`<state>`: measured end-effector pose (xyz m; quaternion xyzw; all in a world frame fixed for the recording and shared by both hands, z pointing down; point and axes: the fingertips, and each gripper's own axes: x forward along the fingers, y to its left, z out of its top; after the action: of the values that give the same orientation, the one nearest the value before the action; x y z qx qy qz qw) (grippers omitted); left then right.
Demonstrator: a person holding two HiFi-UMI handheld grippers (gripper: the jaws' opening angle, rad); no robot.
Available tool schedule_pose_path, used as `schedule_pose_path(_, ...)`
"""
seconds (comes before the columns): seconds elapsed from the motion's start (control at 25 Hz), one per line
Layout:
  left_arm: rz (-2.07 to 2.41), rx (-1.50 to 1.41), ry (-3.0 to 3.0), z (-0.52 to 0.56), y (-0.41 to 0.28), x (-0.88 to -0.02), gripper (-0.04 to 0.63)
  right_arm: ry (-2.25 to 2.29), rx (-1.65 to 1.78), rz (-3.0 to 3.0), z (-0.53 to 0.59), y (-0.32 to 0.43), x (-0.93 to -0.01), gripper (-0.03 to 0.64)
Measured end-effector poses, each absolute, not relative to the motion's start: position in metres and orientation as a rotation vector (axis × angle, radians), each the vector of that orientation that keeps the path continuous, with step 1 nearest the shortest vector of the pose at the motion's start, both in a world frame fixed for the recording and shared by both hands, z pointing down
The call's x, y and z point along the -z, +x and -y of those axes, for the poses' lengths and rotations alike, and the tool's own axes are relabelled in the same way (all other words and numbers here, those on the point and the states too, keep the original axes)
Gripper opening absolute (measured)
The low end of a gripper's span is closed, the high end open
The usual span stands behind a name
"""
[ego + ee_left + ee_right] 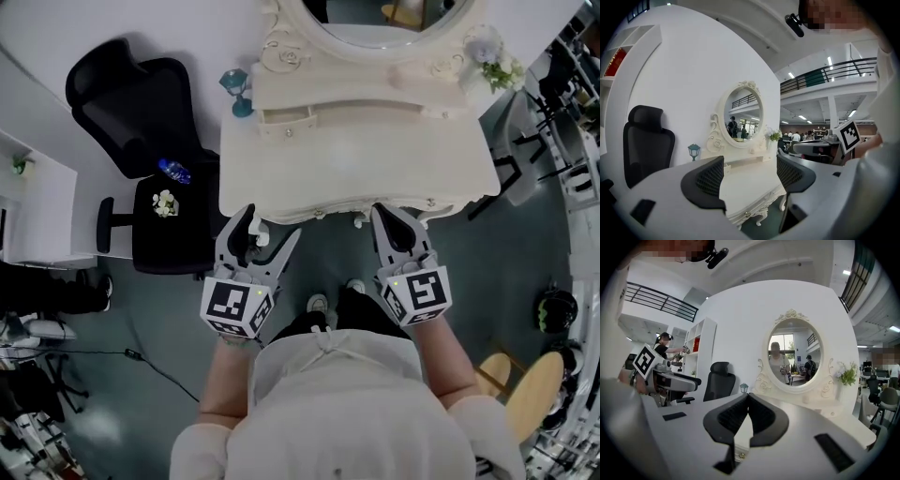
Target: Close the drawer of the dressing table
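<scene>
The cream dressing table [356,169] with its oval mirror [375,23] stands right in front of me. On its raised back shelf, at the left, a small drawer [286,120] sticks out a little from the shelf face. A knob [359,222] shows under the table's front edge, also as the knob [746,214] in the left gripper view. My left gripper [270,225] is open and empty at the table's front left edge. My right gripper [389,212] is shut on nothing at the front edge, near the knob. Both point towards the mirror [794,352].
A teal lantern lamp [239,89] stands at the table's back left and white flowers [494,61] at its back right. A black office chair [141,103] and a black seat carrying a blue bottle [175,172] stand to the left. A wooden stool [534,389] is at lower right.
</scene>
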<state>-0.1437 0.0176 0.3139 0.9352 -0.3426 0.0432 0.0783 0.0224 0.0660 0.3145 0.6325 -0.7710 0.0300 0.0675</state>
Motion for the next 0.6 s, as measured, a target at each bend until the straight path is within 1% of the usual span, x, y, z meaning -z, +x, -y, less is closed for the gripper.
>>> schedule_pose_path(0.28,1.056,-0.212,2.756,0.040,-0.123,-0.346,0.368,1.828,-0.121,2.340,-0.001,0.032,-0.341,0.006)
schedule_pose_path(0.6,1.135,-0.305,2.681,0.129,-0.089,-0.373,0.368,1.667,-0.092,2.420,0.101,0.053,-0.354,0.006)
